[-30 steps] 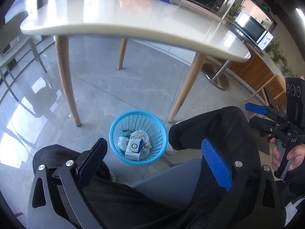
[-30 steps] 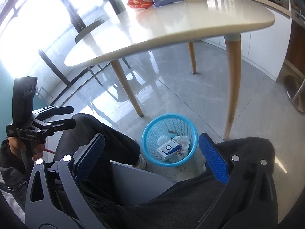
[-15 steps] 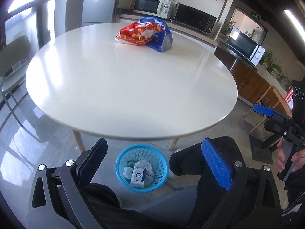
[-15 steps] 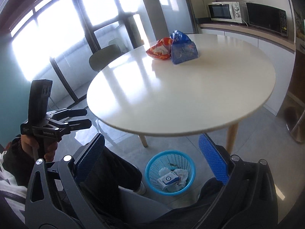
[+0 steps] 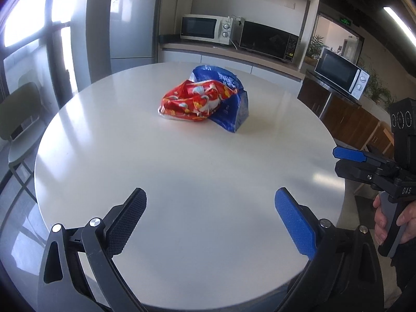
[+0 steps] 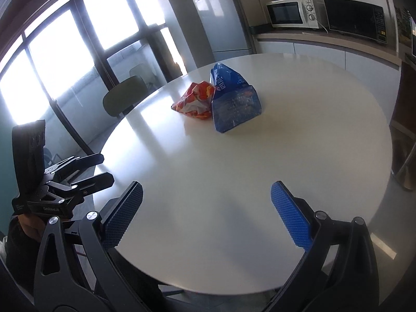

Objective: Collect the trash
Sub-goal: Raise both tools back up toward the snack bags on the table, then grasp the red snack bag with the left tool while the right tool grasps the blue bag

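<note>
A crumpled red snack bag (image 5: pixel 193 101) and a blue snack bag (image 5: pixel 228 104) lie together on the far half of a round white table (image 5: pixel 182 182). They also show in the right wrist view, the red bag (image 6: pixel 195 101) left of the blue bag (image 6: pixel 234 106). My left gripper (image 5: pixel 210 221) is open and empty above the table's near edge, well short of the bags. My right gripper (image 6: pixel 206 213) is open and empty over the near edge too. Each gripper shows in the other's view, the right one (image 5: pixel 364 161) and the left one (image 6: pixel 78 174). The trash basket is hidden below the table.
A green chair (image 6: pixel 124 96) stands at the table's far left side. A counter with microwaves (image 5: pixel 205 28) runs along the back wall beside a fridge (image 5: pixel 132 23). Another microwave (image 5: pixel 340 76) sits on a wooden cabinet at the right.
Both grippers have risen from below the table to above its near edge. The blue basket with trash on the floor has dropped out of view. The bags now lie ahead.
</note>
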Demonstrator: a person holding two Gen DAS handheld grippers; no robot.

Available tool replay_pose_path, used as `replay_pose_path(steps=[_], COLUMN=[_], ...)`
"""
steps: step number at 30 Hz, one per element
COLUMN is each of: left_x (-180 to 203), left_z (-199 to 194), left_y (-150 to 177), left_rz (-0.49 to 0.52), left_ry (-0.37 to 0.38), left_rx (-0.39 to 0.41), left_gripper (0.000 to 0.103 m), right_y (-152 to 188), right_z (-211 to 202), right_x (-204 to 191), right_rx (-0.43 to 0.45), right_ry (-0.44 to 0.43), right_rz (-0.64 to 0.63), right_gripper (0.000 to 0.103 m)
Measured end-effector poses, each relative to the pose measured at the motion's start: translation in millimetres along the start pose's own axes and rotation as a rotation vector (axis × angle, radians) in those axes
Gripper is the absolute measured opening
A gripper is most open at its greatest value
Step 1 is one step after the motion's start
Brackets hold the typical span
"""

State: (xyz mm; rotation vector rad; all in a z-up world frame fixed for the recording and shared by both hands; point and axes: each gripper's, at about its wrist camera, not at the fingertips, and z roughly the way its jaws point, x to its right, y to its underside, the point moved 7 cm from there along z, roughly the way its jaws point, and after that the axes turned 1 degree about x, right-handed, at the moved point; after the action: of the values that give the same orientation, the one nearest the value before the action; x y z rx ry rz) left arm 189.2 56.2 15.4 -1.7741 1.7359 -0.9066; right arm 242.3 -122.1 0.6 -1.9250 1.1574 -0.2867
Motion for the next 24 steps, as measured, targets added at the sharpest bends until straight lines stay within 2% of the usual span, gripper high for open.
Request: replay_pose_path(steps=[3, 7, 17, 20, 24], left_x=[-8.2, -16.5, -34.0, -42.1, -63.9], left_z=[13.7, 30.9, 78.3, 88.0, 96.9], left_y=[-28.1, -55.6, -88.5, -91.7, -99.8], left_rz=[0.014, 0.021, 0.035, 0.009, -0.091], left_ry=[-0.025, -0.024, -0.026, -0.011, 0.021], left_rx=[0.015, 0.015, -0.032, -0.047, -0.055], left_gripper=[0.097, 0.097, 0.097, 0.097, 0.097], right_y=[-23.8, -54.3, -86.9, -92.1, -93.2], right_z=[25.5, 59.8, 110.4, 121.2, 136.9], right_x=[2.0, 8.6, 29.0, 29.6, 30.5], right_rx=[-0.003, -0.021, -0.056, -0.061, -0.076], right_ry=[0.026, 0.02, 0.044, 0.05, 0.07], right_rz=[0.007, 0.049, 0.1, 0.097, 0.092], right_gripper=[0.094, 0.094, 0.094, 0.094, 0.094])
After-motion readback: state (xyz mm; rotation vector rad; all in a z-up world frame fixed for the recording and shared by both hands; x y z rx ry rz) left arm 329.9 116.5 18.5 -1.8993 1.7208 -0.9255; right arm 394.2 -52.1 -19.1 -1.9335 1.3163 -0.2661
